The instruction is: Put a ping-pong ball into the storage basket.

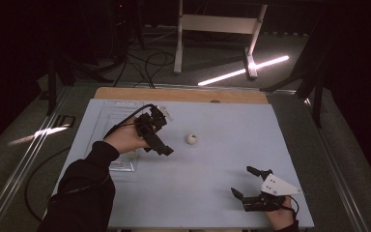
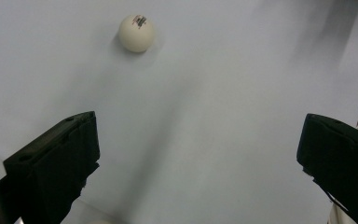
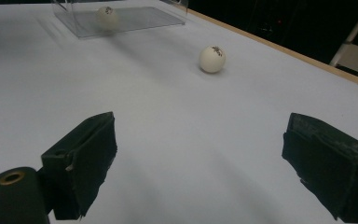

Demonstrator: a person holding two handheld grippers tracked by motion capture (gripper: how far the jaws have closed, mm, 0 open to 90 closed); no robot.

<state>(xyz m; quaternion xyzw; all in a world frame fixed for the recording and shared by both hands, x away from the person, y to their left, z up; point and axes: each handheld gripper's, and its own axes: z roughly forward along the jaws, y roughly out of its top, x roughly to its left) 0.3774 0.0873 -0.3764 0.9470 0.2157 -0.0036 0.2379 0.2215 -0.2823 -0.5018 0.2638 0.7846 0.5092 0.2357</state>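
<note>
A white ping-pong ball [image 1: 191,138] with a small printed mark lies loose near the middle of the pale table [image 1: 212,159]. My left gripper [image 1: 164,133] hovers just left of it, open, and its own view shows the ball [image 2: 136,32] ahead of the wide-apart jaws [image 2: 198,135]. Near the front right corner, my right gripper [image 1: 241,180] rests low, open and holding nothing. Its view looks past the spread jaws [image 3: 198,135] to the same ball [image 3: 212,59]. A second ball [image 3: 107,16] sits farther off in a clear tray [image 3: 135,18].
The clear plastic tray [image 1: 118,121] lies flat on the table's left side, partly under my left hand. A wooden strip [image 1: 178,94] runs along the far edge. Beyond the table stand a white frame [image 1: 217,24] and floor cables [image 1: 145,63].
</note>
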